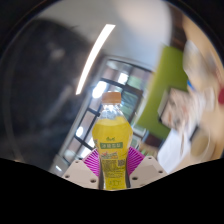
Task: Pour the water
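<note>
Yellow plastic bottle, cap on, held at its labelled midsection by the tongs; looks full, hence heavy, smooth, squeezable; grip firmly.

The gripper tilts upward, its pink-padded fingers apparently pressed against both sides of a bottle.

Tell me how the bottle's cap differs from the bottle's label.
The cap is orange and plain; the label is green with print on it. The cap sits at the very top of the yellow bottle, far above the gripper; the label wraps the body just above the fingers.
</note>
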`<state>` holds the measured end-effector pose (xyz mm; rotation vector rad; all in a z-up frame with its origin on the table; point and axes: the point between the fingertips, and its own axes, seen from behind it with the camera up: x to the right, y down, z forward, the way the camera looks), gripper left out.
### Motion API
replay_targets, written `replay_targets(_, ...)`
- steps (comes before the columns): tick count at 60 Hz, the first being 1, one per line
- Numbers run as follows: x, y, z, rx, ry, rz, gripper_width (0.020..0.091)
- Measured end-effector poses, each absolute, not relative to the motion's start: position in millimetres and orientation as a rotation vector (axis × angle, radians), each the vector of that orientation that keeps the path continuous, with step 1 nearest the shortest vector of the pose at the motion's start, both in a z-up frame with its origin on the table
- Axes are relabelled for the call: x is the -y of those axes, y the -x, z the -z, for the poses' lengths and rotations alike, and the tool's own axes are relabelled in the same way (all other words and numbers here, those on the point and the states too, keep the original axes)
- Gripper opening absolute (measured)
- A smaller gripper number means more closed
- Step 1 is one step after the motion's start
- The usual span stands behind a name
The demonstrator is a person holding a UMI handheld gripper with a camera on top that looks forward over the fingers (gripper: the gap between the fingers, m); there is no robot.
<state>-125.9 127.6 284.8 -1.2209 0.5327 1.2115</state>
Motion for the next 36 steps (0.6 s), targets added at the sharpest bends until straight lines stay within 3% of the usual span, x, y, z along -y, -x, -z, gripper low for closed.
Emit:
replay_targets(6, -111.2, 58.0, -354.6, -0.224, 1.159, -0.696, 0.0299)
replay_targets(7, -86.5, 44.4, -357.2, -0.161, 1.135, -0.626, 0.0298)
replay_targets(9, -109.6, 23.5, -370.2, -0.128, 1.143, -0.487, 0.0297)
replay_targets(13, -113.5, -25.3, -364.0, -0.051, 1.157, -0.264, 0.0297)
replay_targets(17, -120.5, -76.5, -326.8, -0.026, 1.216, -0.093, 0.0296)
replay_targets(24, -153.0, -138.5, -202.0, -0.023, 1.414, 0.069, 0.0298)
replay_targets(29, -185.4, -164.8, -140.3, 0.004, 1.519, 0.105, 0.0298)
replay_targets(36, -206.7, -161.9, -101.4, 0.002, 1.605, 0.037, 0.0298)
